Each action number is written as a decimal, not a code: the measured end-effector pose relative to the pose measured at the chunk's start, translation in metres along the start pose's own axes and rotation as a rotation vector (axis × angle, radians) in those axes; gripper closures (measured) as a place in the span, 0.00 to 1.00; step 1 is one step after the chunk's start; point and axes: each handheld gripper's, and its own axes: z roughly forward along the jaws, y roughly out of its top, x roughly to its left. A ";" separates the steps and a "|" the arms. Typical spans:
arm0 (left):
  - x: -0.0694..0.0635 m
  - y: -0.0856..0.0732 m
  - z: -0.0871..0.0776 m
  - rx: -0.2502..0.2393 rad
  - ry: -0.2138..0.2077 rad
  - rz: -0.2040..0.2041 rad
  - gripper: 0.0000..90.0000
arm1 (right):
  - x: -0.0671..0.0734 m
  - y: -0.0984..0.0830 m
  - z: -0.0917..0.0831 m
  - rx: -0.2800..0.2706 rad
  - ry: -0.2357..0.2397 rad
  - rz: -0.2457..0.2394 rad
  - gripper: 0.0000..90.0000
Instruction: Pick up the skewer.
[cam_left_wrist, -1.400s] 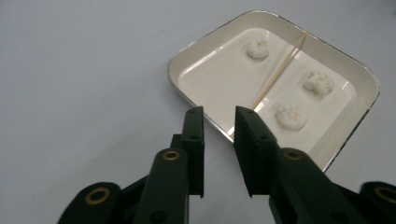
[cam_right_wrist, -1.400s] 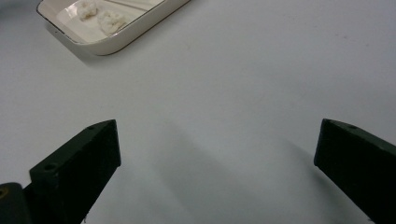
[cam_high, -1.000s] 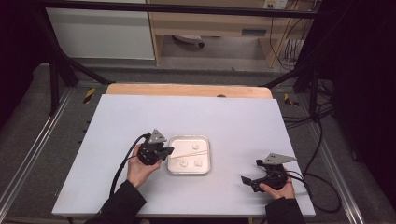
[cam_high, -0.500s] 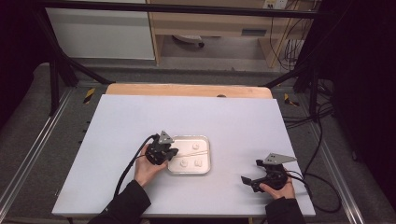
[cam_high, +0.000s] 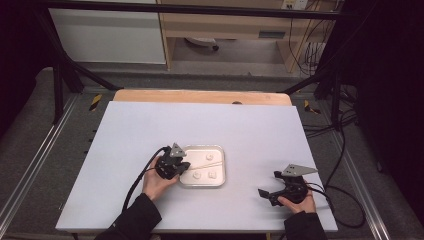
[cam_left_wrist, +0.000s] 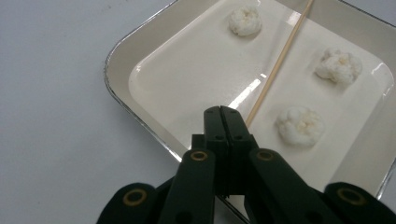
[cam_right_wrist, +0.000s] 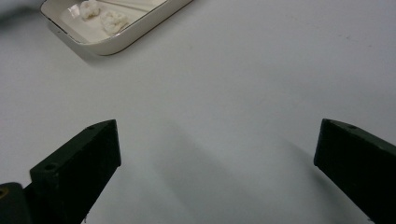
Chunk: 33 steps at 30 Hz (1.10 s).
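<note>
Three small white crumbly lumps (cam_left_wrist: 243, 21) lie apart in the shallow cream metal tray (cam_left_wrist: 122, 56) on my pale grey surface (cam_high: 250, 130), with a thin wooden skewer (cam_left_wrist: 275, 65) lying aslant between them. My left gripper (cam_left_wrist: 220, 112) sits at the tray's near-left rim, jaws pressed fully together; the skewer's near end runs right beside the tips and passes behind them, so I cannot tell whether it is pinched or merely alongside. From above, the hand (cam_high: 159, 181) covers that corner of the tray. My right gripper (cam_right_wrist: 217, 140) rests well apart on bare surface, jaws spread wide with nothing between them; its view cuts off the tray's far part.
</note>
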 end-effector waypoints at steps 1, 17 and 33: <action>0.000 0.000 -0.001 0.000 0.002 0.004 1.00 | 0.000 0.000 0.000 0.000 -0.001 0.000 0.01; -0.002 0.020 -0.007 -0.004 -0.049 0.088 0.77 | 0.000 0.000 0.001 -0.001 0.006 0.006 0.01; -0.007 0.031 0.014 0.067 -0.098 0.177 0.82 | 0.000 0.000 0.001 -0.003 0.012 0.004 0.01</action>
